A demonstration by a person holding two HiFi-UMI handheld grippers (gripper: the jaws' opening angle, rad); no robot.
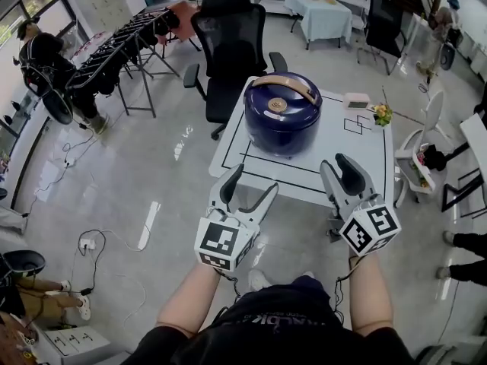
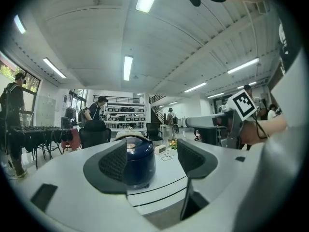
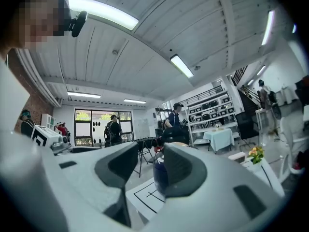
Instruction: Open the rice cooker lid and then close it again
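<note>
You held both grippers level at the near edge of the white worktop (image 1: 346,154), short of the rice cooker (image 1: 283,114). The cooker stood well beyond the fingertips, toward the far left part of the worktop and inside a thin black rectangle drawn on it. It lay ahead of the gap between your two grippers, nearer the line of the left one.

Your left gripper (image 1: 253,182) had its fingers (image 2: 114,162) spread wide with nothing gripped. In the left gripper view the cooker showed through that gap, set toward the left finger and apart from both. Your right gripper (image 1: 340,167) also had its fingers apart and empty, with a narrower gap. In the right gripper view only a slice of the cooker's dark blue wall showed between them, the rest hidden behind the right-hand finger.

The cooker was a squat, rounded pot in glossy deep blue. Its domed lid (image 1: 268,101) was down, and a flat tan handle (image 1: 287,85) arched across the top. A small round tan disc sat on the lid just in front of that handle. The fingers were pale grey plastic shells with dark, finely ribbed pads set in their inner faces. Each gripper carried a white cube printed with black square markers.

The worktop was smooth and matt. At its far right stood a small pale box (image 1: 356,99) and a little bunch of flowers (image 1: 382,114).
</note>
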